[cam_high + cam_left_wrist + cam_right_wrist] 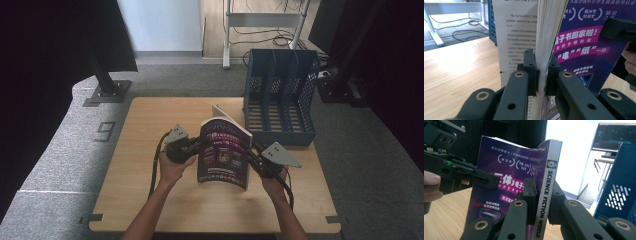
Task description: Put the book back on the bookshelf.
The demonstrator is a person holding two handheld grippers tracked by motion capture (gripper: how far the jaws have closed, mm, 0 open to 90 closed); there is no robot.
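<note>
A thick paperback book with a purple cover is held upright above the middle of the wooden table. My left gripper is shut on its page-edge side. In the left gripper view the pads clamp the block of pages while one loose printed leaf stands away to the left. My right gripper is shut on the spine side; in the right gripper view its jaws pinch the grey spine, and the left gripper's black body reaches in from the left.
A blue slotted file rack stands at the table's back right corner, close behind the book. Cables and a white stand leg lie on the floor beyond the table. Black curtains hang at both sides.
</note>
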